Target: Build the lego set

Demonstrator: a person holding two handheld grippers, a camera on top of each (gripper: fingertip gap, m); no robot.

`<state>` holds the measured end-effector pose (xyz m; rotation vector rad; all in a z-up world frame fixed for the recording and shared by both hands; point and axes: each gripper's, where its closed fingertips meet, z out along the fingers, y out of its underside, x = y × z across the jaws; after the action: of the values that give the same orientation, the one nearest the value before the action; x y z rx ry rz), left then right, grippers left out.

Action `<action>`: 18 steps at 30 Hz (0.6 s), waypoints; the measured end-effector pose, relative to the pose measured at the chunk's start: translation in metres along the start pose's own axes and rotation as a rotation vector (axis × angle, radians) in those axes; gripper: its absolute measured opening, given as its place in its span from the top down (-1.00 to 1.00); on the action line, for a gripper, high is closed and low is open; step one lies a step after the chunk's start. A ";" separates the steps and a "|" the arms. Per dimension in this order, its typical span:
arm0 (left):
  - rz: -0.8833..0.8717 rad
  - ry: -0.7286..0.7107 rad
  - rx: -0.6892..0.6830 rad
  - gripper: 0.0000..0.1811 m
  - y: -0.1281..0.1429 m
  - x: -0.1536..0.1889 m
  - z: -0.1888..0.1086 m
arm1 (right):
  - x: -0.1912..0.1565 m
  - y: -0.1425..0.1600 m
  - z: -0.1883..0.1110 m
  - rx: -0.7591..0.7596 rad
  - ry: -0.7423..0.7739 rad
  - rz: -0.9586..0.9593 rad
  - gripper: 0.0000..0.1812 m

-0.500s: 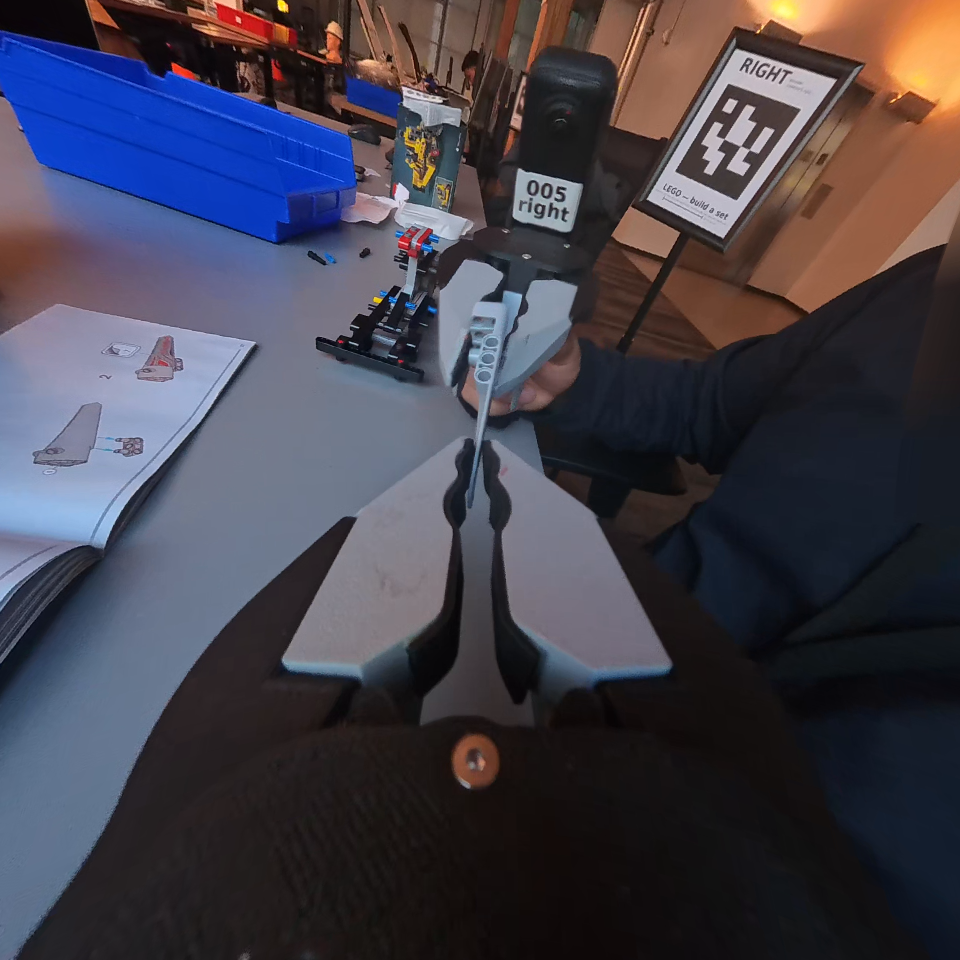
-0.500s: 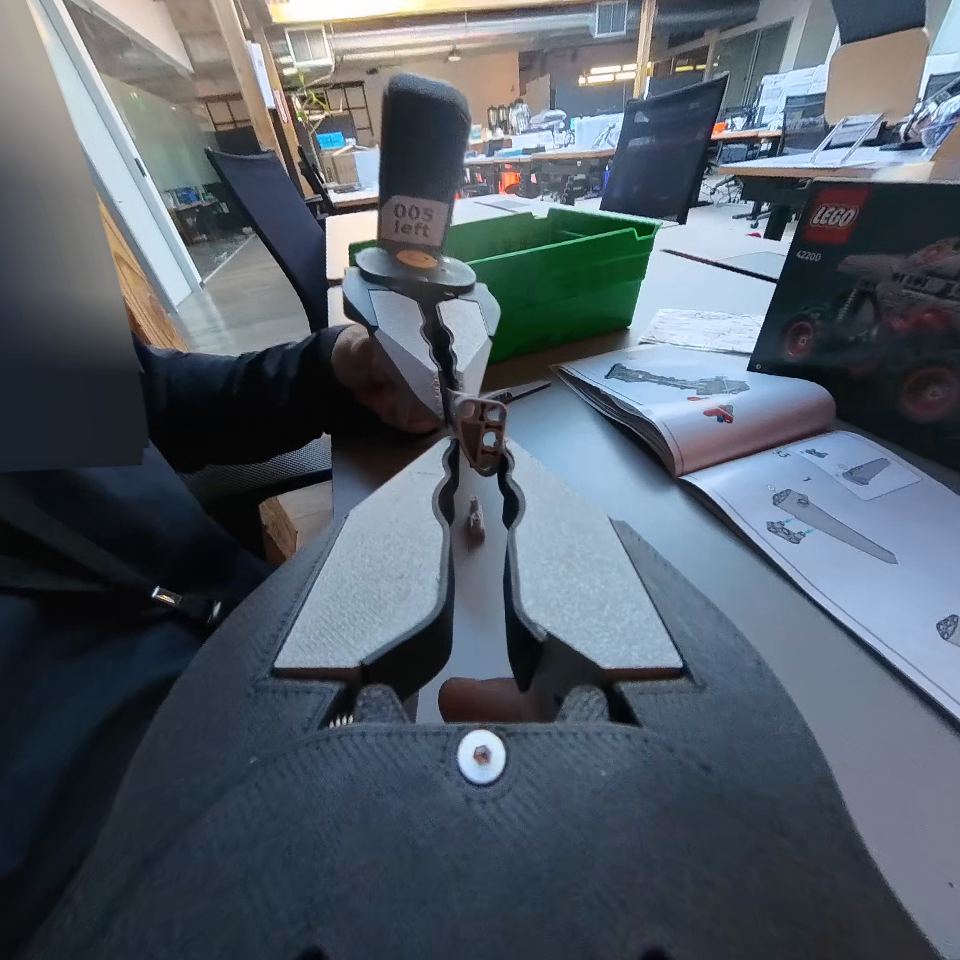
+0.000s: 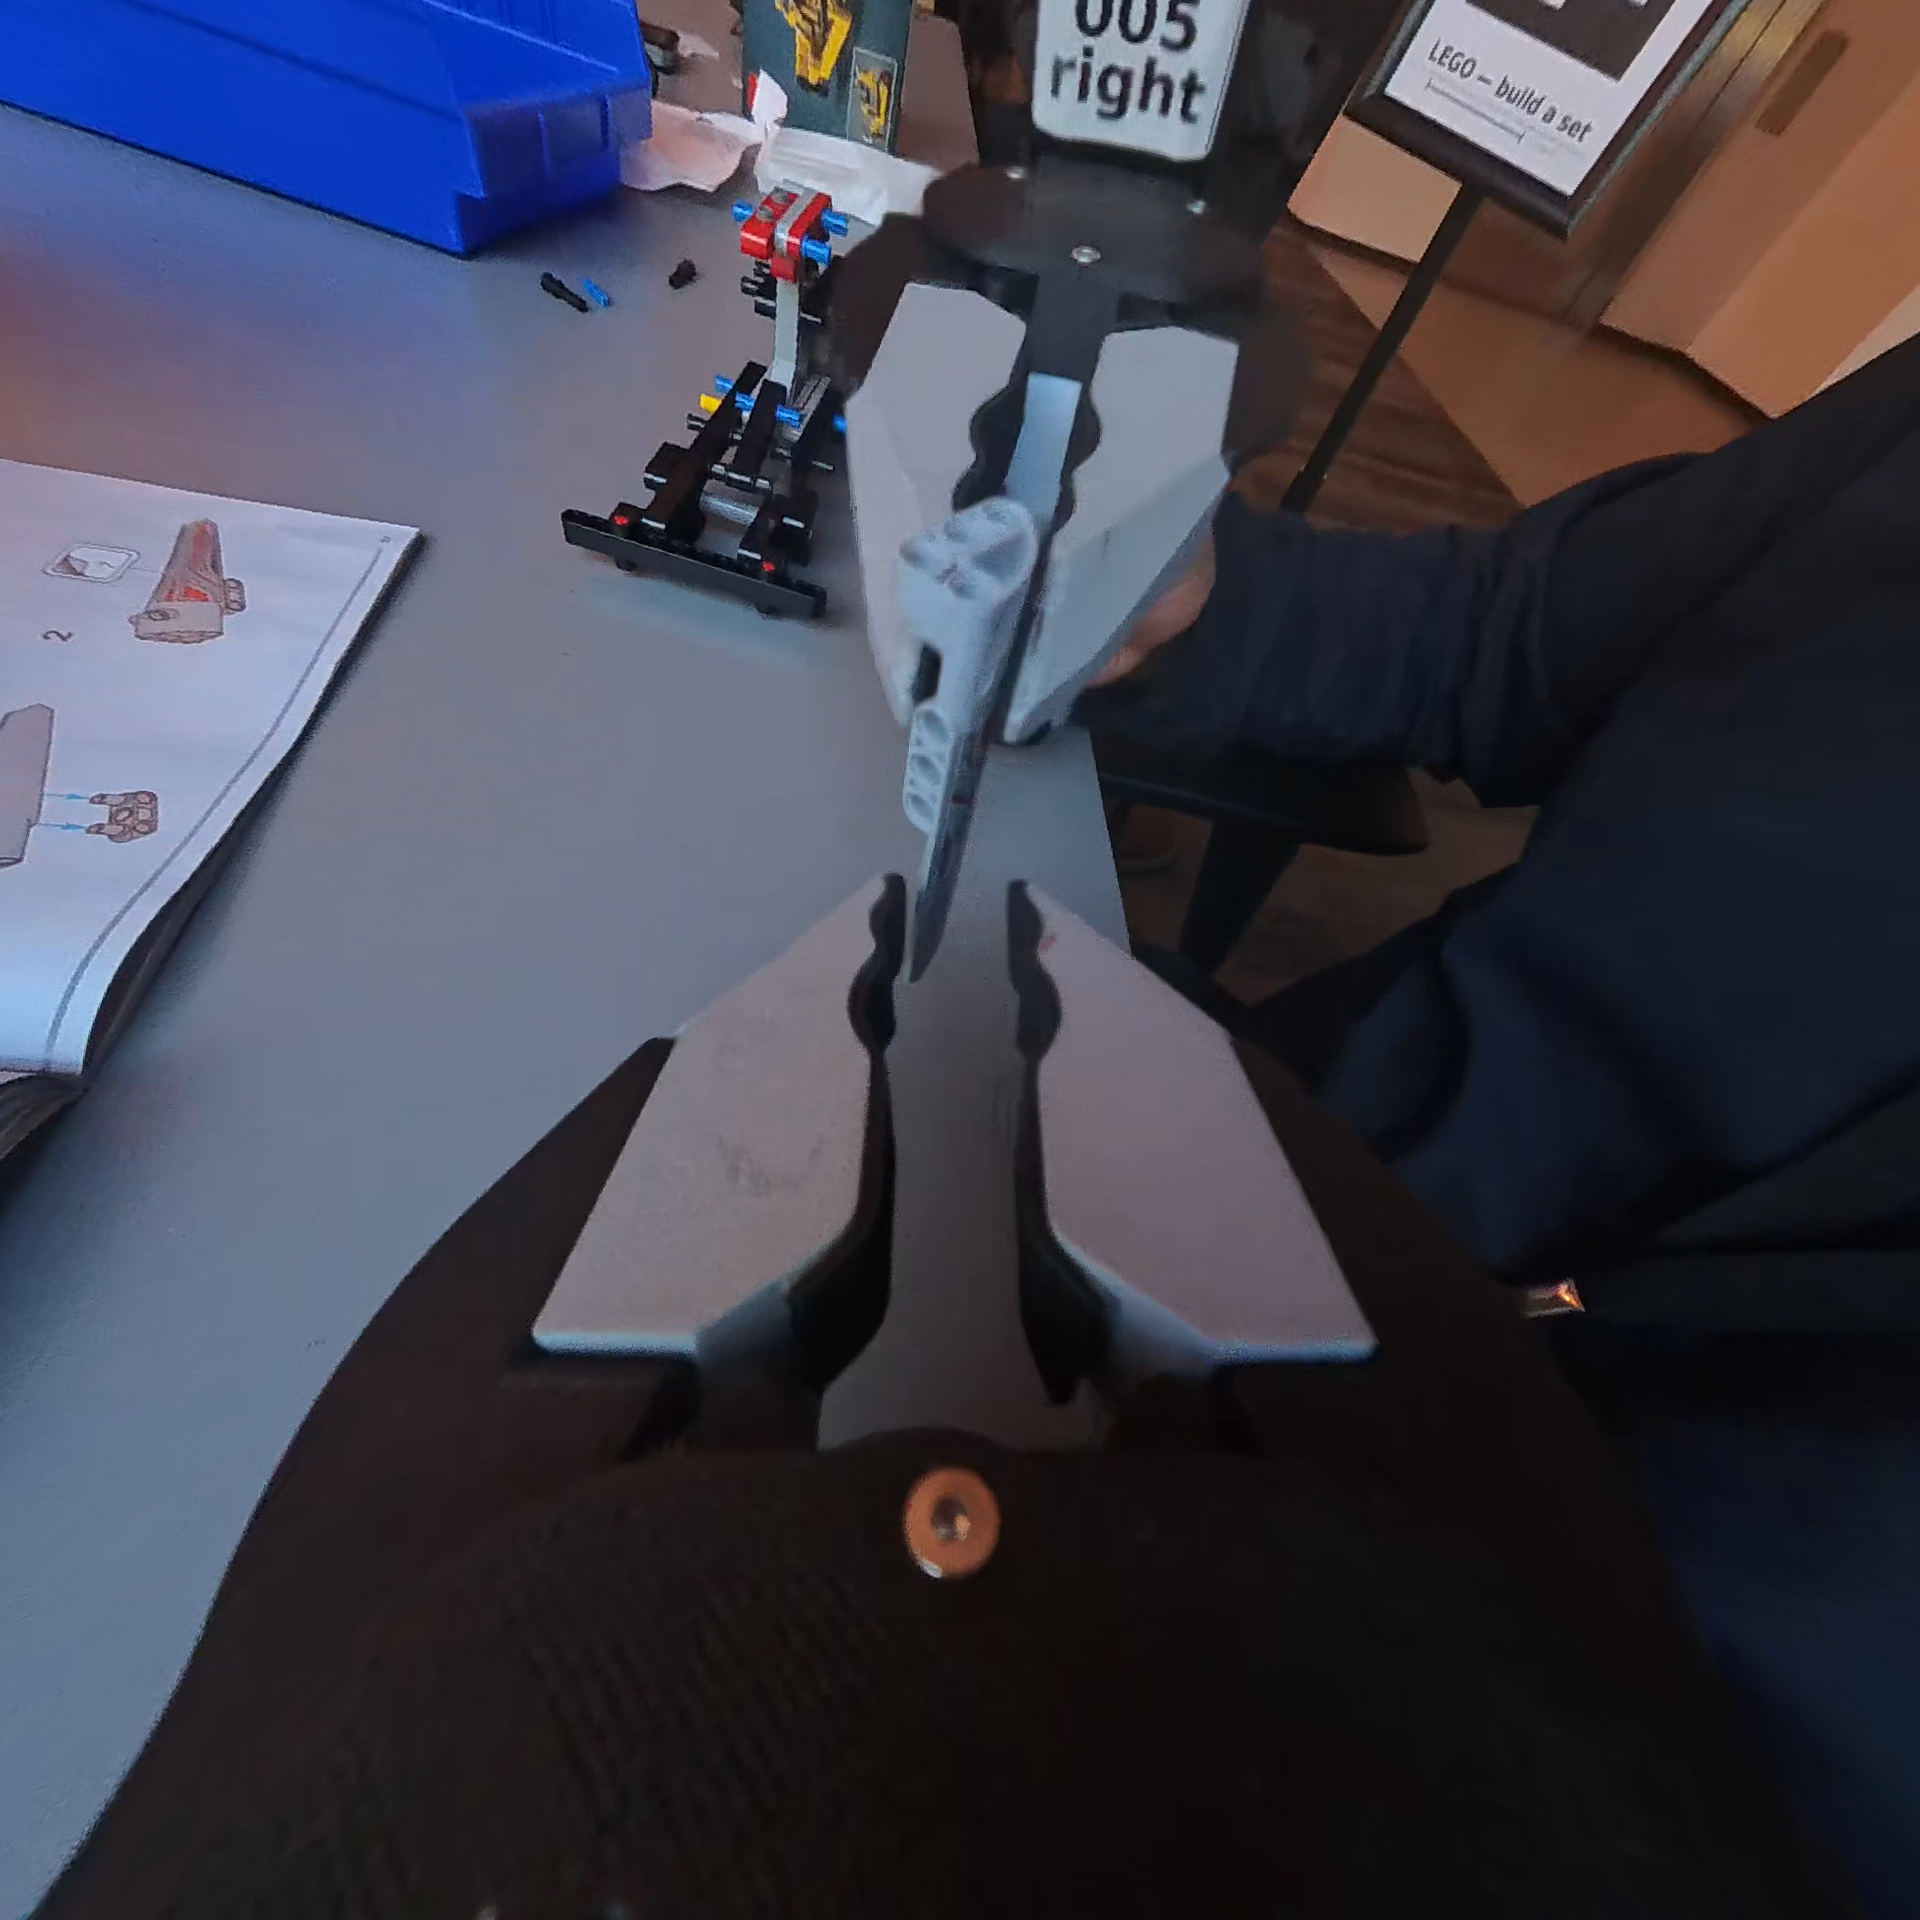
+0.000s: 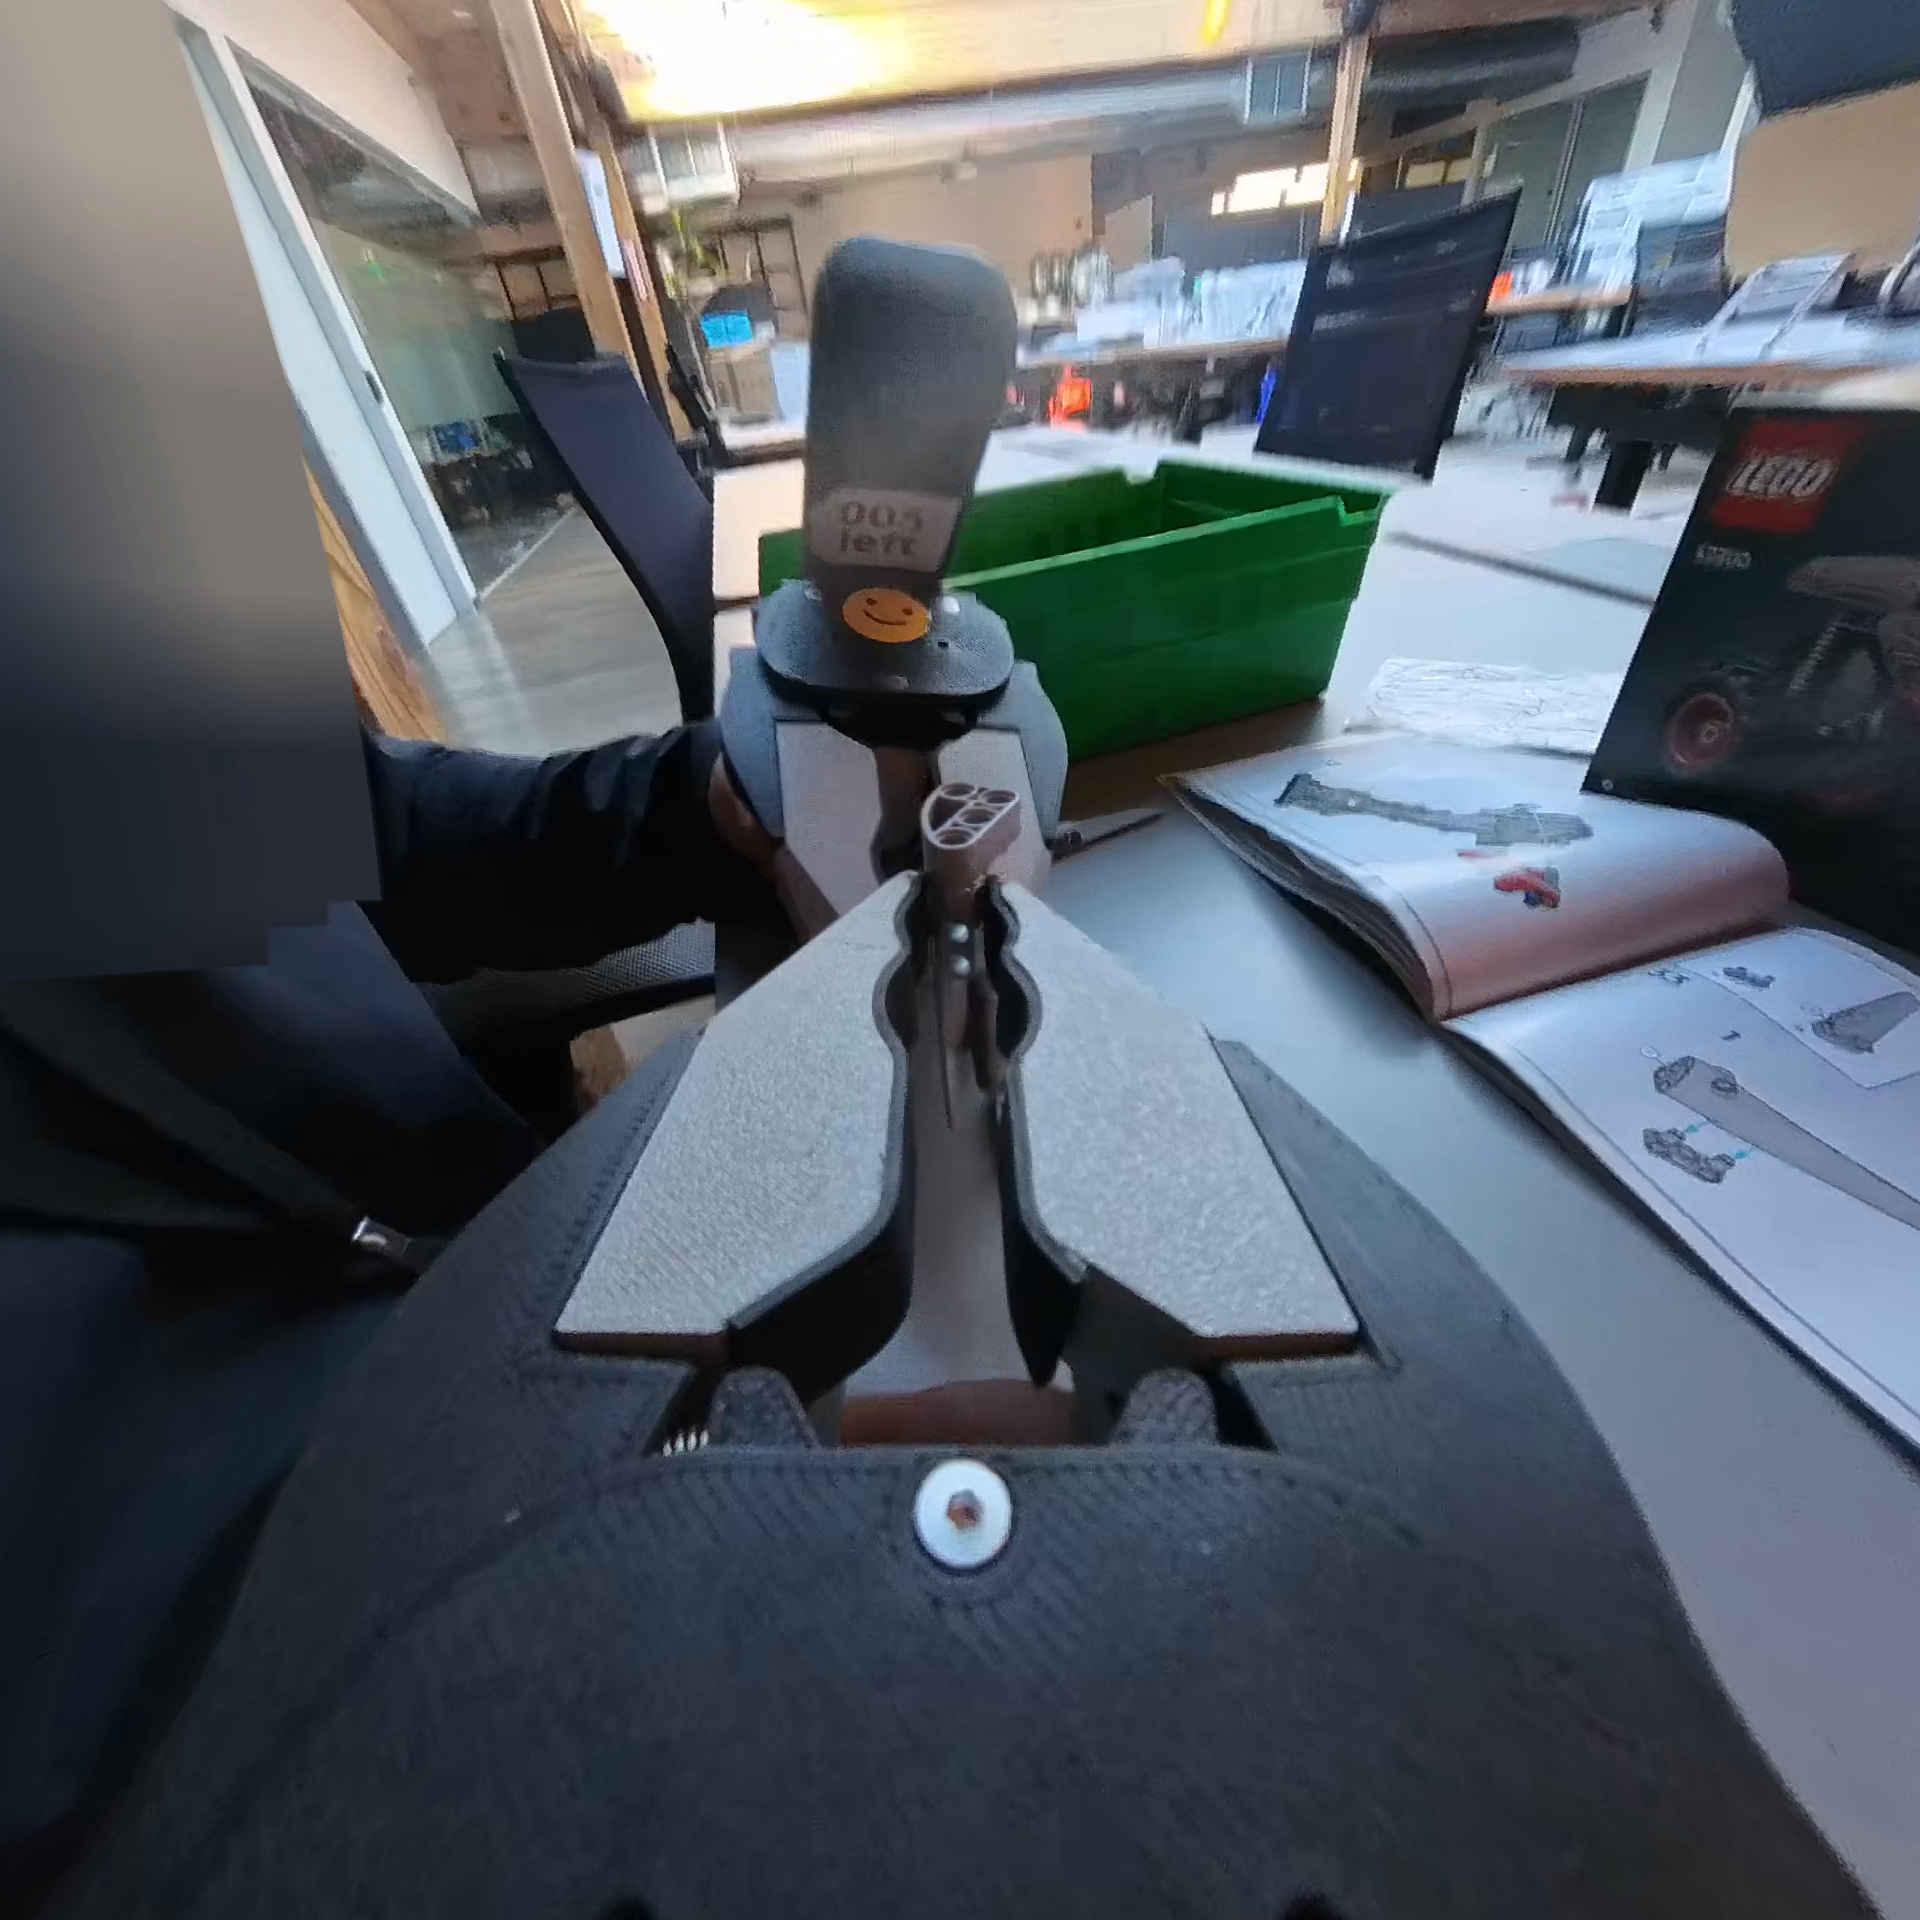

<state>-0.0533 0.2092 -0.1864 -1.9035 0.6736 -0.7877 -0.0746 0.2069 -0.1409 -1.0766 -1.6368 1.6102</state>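
We held the long light-grey tapered plastic panel (image 3: pixel 951 665) in the air over the near edge of the grey table (image 3: pixel 520 831). The right tongs (image 4: pixel 954 894) were pressed on the panel's thick, holed end. The left tongs (image 3: pixel 951 894) were spread, and the panel's thin tip lay in the gap, close to one finger; we could not tell whether it touched.

Left of the panel, on the table, stood the partly built black lego frame (image 3: pixel 727 488) with blue pins and a red top. Farther left of the panel lay the open white instruction booklet (image 3: pixel 187 665), printed with step drawings. Beyond it sat the blue plastic bin (image 3: pixel 364 94).

A white label with printed characters (image 3: pixel 1127 73) sat on the right tongs' handle above the panel. A black-framed sign (image 3: pixel 1507 94) with print stood to the panel's right.

In the right wrist view, the green plastic bin (image 4: pixel 1174 623) stood behind the panel. The dark set box (image 4: pixel 1808 623), with a red brand logo, stood to the panel's right.
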 end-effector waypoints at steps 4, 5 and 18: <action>-0.019 0.004 0.074 0.82 -0.010 -0.003 -0.014 | 0.005 0.011 0.001 -0.247 -0.018 0.018 0.92; -0.024 0.007 0.111 0.82 -0.017 -0.003 -0.019 | 0.007 0.012 0.002 -0.306 -0.018 0.015 0.93; -0.054 0.090 0.144 0.85 -0.022 0.005 -0.031 | -0.011 0.037 0.009 -0.718 -0.131 -0.032 0.93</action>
<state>-0.0711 0.1972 -0.1546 -1.7705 0.6057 -0.9352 -0.0715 0.1905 -0.1766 -1.2811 -2.3966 1.0926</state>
